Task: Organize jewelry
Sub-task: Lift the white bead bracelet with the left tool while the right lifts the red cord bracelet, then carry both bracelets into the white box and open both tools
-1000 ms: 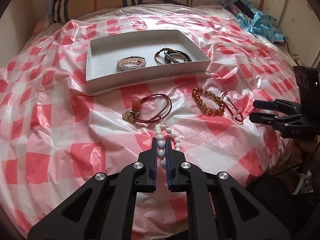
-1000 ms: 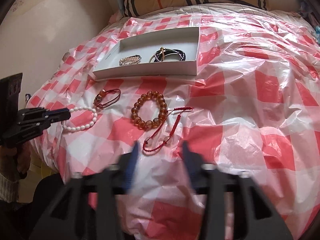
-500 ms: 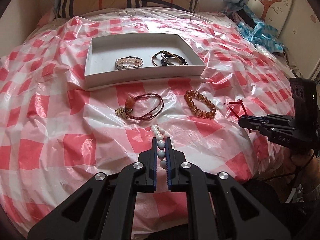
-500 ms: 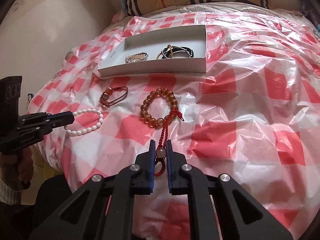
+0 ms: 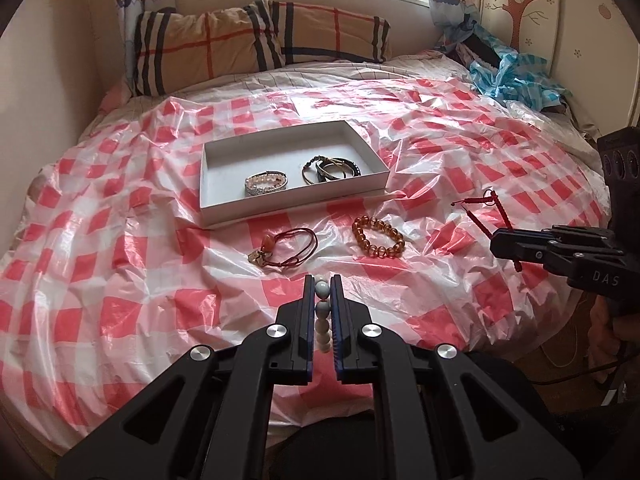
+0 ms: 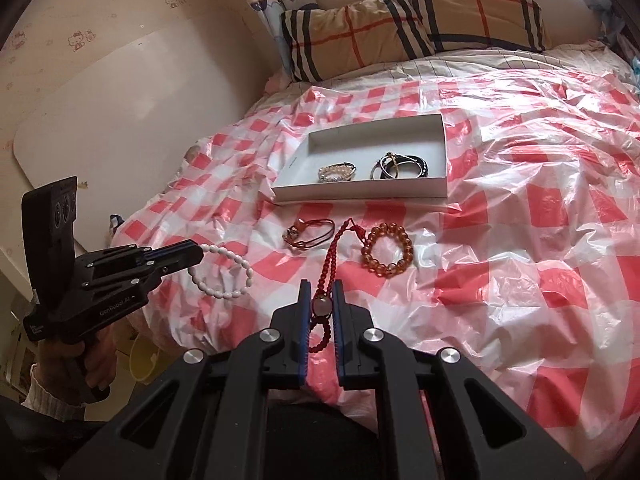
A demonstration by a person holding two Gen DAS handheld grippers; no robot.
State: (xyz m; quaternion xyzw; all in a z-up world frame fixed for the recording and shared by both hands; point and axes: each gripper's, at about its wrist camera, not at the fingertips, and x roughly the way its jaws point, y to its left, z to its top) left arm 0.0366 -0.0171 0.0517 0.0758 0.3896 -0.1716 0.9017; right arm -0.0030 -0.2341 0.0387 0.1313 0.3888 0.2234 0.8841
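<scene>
The left gripper is pinched tight on the white bead bracelet, which hangs from its tip off the sheet; the right gripper is clamped on the red cord bracelet, its long string running toward 12 o'clock. The white box lies ahead of both, at about 12 o'clock from the left gripper and 1 o'clock from the right; neither looks clearly nearer. Inside are a pale beaded bangle and dark shiny bands. Between grippers and box lie a thin red string bracelet and round amber beads, smooth and glossy, on the crinkly red-and-white plastic sheet.
</scene>
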